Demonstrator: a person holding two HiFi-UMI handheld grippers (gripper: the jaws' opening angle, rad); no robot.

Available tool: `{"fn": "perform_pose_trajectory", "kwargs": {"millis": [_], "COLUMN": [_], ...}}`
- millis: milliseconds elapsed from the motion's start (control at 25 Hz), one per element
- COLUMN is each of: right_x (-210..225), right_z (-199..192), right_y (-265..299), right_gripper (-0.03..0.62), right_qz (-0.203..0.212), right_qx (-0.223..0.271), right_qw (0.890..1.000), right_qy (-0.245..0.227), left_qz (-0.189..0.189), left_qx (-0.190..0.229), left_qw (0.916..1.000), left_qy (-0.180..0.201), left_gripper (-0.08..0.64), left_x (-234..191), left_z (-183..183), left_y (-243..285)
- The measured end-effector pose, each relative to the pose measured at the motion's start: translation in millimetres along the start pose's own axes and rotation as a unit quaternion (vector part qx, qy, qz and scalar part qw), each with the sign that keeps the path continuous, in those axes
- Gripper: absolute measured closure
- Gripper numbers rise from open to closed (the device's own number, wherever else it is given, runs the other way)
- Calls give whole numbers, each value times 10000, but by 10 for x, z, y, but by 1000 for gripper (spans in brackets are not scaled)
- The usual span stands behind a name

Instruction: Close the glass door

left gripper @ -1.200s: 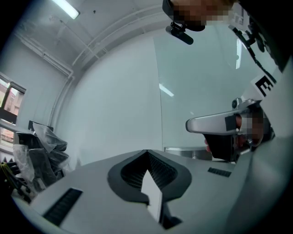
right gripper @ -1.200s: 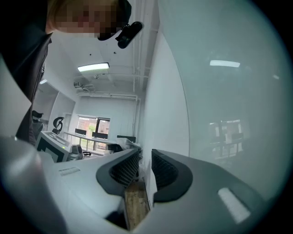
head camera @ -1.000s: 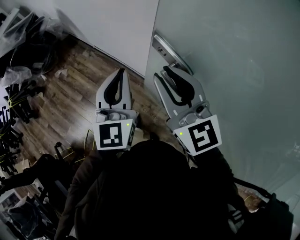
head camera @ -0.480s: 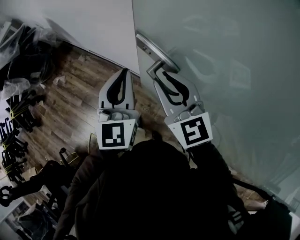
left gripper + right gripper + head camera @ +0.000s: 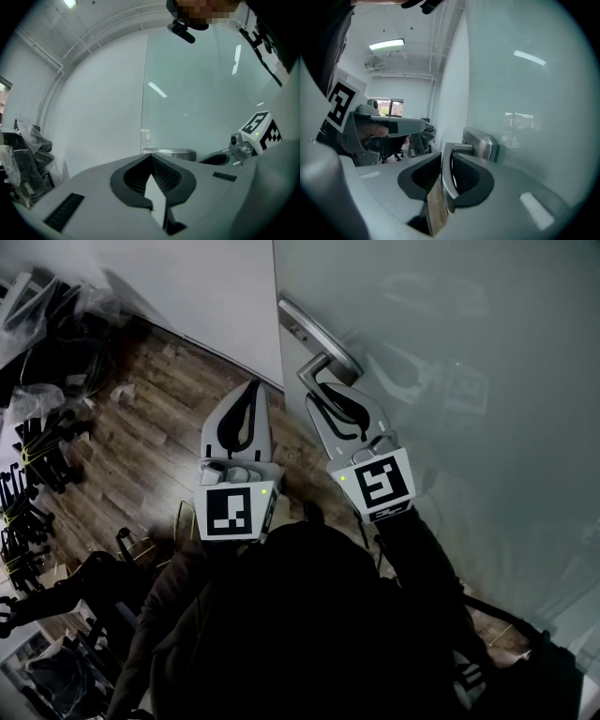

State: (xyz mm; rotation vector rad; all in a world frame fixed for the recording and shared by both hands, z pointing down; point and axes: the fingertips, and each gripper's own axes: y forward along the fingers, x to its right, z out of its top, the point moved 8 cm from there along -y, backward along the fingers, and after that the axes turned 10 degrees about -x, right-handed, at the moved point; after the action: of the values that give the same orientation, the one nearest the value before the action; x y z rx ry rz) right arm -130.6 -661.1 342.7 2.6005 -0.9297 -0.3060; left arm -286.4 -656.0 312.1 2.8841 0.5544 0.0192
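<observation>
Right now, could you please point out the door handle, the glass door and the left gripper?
door handle [image 5: 317, 334]: head view, on its metal backplate.
glass door [image 5: 487, 381]: head view, on the bare pane.
left gripper [image 5: 250, 390]: head view, between its closed fingertips.

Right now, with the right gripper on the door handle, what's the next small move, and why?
Probably swing the glass door a little toward shut by its handle. The right gripper is clamped on the lever, so it has the grip. The left gripper is shut and empty beside it. I can't tell whether the door edge has met its frame, so move slowly.
</observation>
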Motion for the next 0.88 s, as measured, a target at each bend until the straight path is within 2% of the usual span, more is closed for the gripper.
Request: {"fn": "perform_pose_trajectory", "kwargs": {"millis": [120,360,520,640,760,880], "right_x": [44,108,107,54,-104,-289], "right_z": [-37,-46,-35,-32,-58,-25], "right_y": [24,66,71,59,-18,-100], "right_gripper": [529,532,532,531,531,531], "right_qz": [29,235,381,515,650,793], "right_qx": [90,90,93,98,106,127], "right_qw": [9999,9992,9988,9983,9977,9967], "right_qy": [95,324,301,243,176,137], "left_qz": [-78,154,448,559,836,1083], "left_qx": [165,-58,-95,-72,17,-70], "left_qw": [9998,9998,9990,9984,9965,9941], "left_qy": [50,97,-11,81,27,13], "left_gripper": [563,563,563,563,563,563], "left_x": [34,3,23,90,162,218], "left_z": [-11,-79,-66,-78,-107,-168], "left_y": [-23,-104,-175,-291,-534,-818]}}
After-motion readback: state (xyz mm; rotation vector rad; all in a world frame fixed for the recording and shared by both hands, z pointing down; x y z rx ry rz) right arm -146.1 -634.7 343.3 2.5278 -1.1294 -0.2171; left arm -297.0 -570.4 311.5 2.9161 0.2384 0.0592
